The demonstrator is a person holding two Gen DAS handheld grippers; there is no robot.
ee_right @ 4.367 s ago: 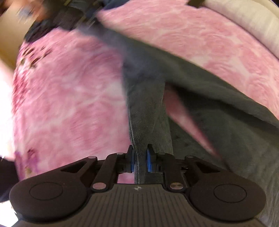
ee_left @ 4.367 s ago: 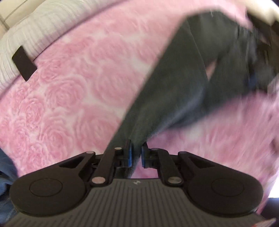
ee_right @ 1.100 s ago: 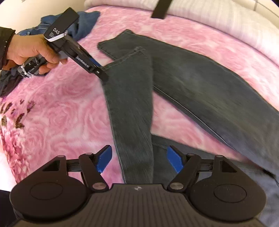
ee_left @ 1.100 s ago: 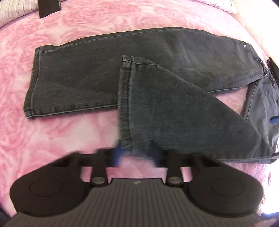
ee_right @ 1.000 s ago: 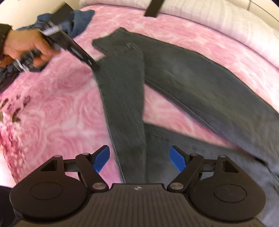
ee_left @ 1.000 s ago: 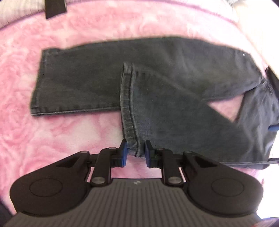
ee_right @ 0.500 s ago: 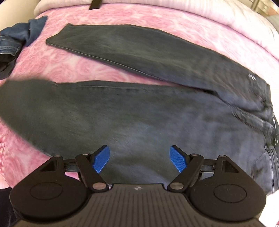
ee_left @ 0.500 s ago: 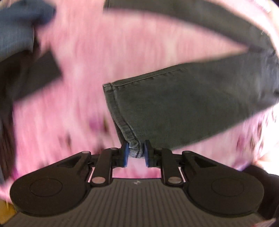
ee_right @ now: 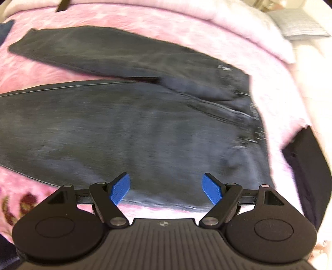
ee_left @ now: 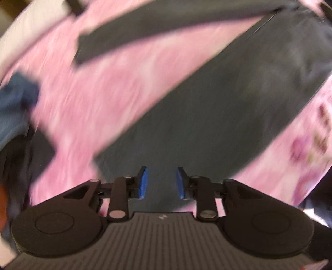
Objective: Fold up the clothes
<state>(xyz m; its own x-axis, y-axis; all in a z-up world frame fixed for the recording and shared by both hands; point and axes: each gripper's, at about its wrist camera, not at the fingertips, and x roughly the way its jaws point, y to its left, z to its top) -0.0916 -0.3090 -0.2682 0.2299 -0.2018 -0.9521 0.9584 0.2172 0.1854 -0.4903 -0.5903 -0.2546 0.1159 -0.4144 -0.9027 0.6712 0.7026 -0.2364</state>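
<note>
Dark grey jeans [ee_right: 145, 128] lie spread on the pink rose-patterned blanket [ee_right: 145, 16], both legs pointing left and the waist at the right. In the blurred left wrist view the near leg [ee_left: 217, 108] runs up to the right and the far leg [ee_left: 145, 31] crosses the top. My left gripper [ee_left: 161, 180] hangs over the near leg's hem end, jaws a little apart, with nothing pinched. My right gripper [ee_right: 166, 188] stands wide open over the near leg's lower edge, close to the seat, and holds nothing.
A blue denim garment [ee_left: 16, 103] and dark clothing [ee_left: 14, 166] lie at the left. Another dark garment [ee_right: 303, 162] hangs at the bed's right edge. A pale striped cover [ee_right: 238, 25] and a grey pillow [ee_right: 300, 22] lie beyond the blanket.
My left gripper pulled the crossed leg out toward me, laid it straight beside the other, then opened and let the hem go. My right gripper stayed open and shifted toward the waist.
</note>
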